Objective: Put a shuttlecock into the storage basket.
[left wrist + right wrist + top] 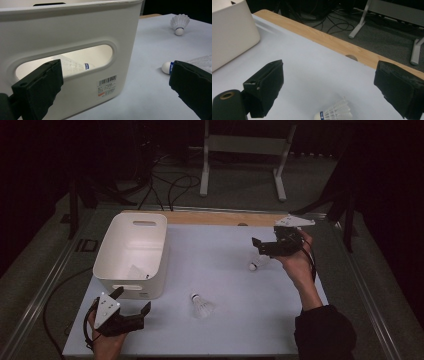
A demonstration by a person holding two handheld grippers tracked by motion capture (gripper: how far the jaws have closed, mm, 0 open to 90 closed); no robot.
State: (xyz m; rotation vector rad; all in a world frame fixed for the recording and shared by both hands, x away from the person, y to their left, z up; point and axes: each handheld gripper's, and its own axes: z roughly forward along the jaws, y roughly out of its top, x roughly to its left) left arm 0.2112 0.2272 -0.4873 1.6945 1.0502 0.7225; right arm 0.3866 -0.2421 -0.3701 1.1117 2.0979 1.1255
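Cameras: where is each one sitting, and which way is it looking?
High view: sits above the person's side, looks forward and down on the table; shows both hands, left gripper and right gripper.
Left gripper view: rides on the left gripper, faces the white bin; its two black jaws show.
Right gripper view: rides on the right gripper, faces the table's wooden edge; its two black jaws show.
Shared: the gripper views both show the bin and a shuttlecock.

You're working in a lab or test studio: dark surroundings, loose cables (170, 182) trailing over grey carpet, a bare metal stand (243, 145) behind your wood-edged white table (220, 265).
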